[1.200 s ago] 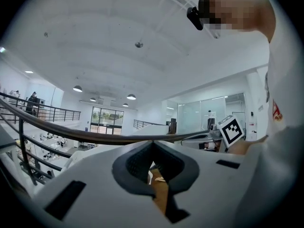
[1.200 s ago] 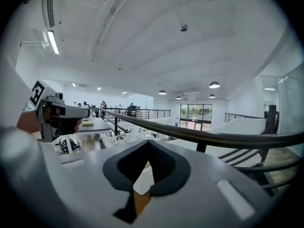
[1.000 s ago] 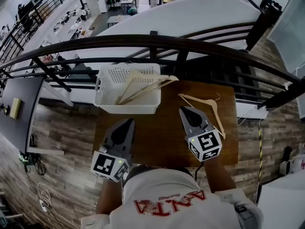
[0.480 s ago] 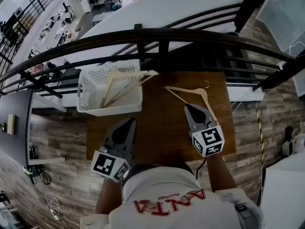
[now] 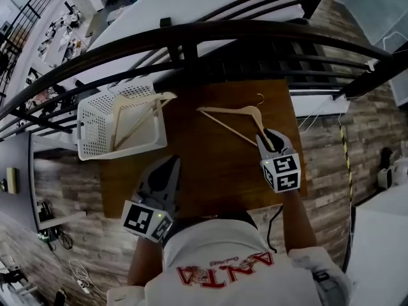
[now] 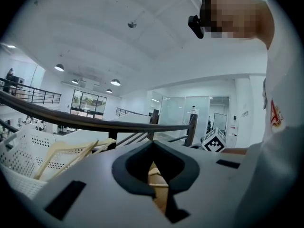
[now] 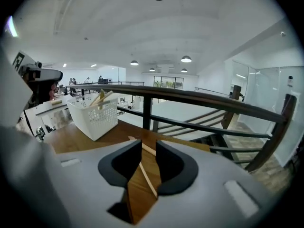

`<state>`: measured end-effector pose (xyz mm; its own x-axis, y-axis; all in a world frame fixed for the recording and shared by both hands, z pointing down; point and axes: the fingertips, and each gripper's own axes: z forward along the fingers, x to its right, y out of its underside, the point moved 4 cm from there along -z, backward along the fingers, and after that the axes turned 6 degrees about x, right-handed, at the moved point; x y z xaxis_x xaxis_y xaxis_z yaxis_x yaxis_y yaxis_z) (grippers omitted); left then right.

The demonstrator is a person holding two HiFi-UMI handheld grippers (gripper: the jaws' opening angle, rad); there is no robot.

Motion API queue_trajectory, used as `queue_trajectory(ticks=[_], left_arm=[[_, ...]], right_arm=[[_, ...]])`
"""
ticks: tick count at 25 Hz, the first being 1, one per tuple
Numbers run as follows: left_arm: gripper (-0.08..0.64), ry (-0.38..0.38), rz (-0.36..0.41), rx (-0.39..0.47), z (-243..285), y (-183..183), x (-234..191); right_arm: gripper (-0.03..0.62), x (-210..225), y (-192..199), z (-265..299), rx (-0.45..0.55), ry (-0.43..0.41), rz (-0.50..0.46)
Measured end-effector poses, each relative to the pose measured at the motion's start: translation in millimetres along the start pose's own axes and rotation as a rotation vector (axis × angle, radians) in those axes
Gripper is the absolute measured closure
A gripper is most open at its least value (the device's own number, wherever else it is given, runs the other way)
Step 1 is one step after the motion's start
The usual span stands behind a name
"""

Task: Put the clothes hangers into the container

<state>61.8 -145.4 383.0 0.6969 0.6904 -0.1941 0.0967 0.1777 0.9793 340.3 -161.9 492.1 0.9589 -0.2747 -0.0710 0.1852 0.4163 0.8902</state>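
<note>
Our right tool (image 5: pixel 268 134) has reached the hanger (image 5: pixel 226 118) on the desk's (image 5: pixel 204 164) right side. Its jaws have just been opening and now stand apart around the hanger's arm, not clamped. Our left tool (image 5: pixel 170 161) is together and empty, so we judge the grasp comes next, then the container (image 5: pixel 95 132) far left.

L tongs (image 5: pixel 171 162) shut, R tongs (image 5: pixel 268 134) jaws just opening, hanger (image 5: pixel 223 109) btwn them

white t-shirt (image 5: pixel 220 279) with red lettering, grey left gripper (image 5: pixel 171 161) and right gripper (image 5: pixel 268 134), black-and-white marker cubes (image 5: pixel 148 220)
</note>
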Motion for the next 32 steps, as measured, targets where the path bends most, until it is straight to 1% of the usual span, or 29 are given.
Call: queue_trajectory(ticks=[5, 7, 8, 12, 14, 16, 19, 26, 28, 29, 30, 32], left_arm=[[0.552, 0.0, -0.019, -0.039, 31.0, 14.2, 8.6], [0.552, 0.003, -0.017, -0.054, 39.7, 20.2, 9.2], [0.552, 0.001, -0.017, -0.062, 42.7, 23.9, 7.7], [0.552, -0.042, -0.023, -0.104, 50.0, 41.8, 2.6], [0.552, -0.065, -0.026, -0.125, 52.4, 46.9, 0.6], [0.552, -0.079, -0.026, -0.136, 53.8, 50.0, -2.7], [0.552, -0.097, -0.027, -0.146, 53.8, 55.3, -9.7], [0.552, -0.114, -0.026, -0.166, 58.2, 59.6, -17.1], [0.552, -0.108, -0.019, -0.168, 58.4, 59.9, -17.3], [0.552, -0.105, -0.015, -0.168, 59.6, 59.4, -16.0], [0.552, -0.101, -0.011, -0.166, 61.4, 58.5, -14.1], [0.552, -0.095, -0.005, -0.162, 63.1, 56.6, -11.6]], right_arm=[[0.447, 41.6, 31.4, 30.2, -0.13, 0.008, -0.019], [0.437, 55.7, 44.8, 49.5, -0.183, 0.008, -0.022], [0.42, 61.6, 51.5, 61.9, -0.208, 0.006, -0.027], [0.384, 80.9, 89.7, 119.3, -0.329, -0.036, -0.033], [0.377, 89.2, 108.7, 142.4, -0.394, -0.057, -0.03], [0.371, 93.7, 123.0, 161.1, -0.438, -0.068, -0.031], [0.371, 90.6, 135.9, 181.9, -0.458, -0.082, -0.03], [0.374, 95.5, 146.7, 199.2, -0.485, -0.082, 0.033], [0.379, 94.8, 145.5, 198.7, -0.48, -0.082, 0.037], [0.397, 94.3, 146.0, 198.7, -0.475, -0.089, 0.039], [0.4, 94.5, 146.9, 198.6, -0.467, -0.095, 0.041], [0.407, 96.0, 145.9, 195.7, -0.437, -0.081, 0.046]])
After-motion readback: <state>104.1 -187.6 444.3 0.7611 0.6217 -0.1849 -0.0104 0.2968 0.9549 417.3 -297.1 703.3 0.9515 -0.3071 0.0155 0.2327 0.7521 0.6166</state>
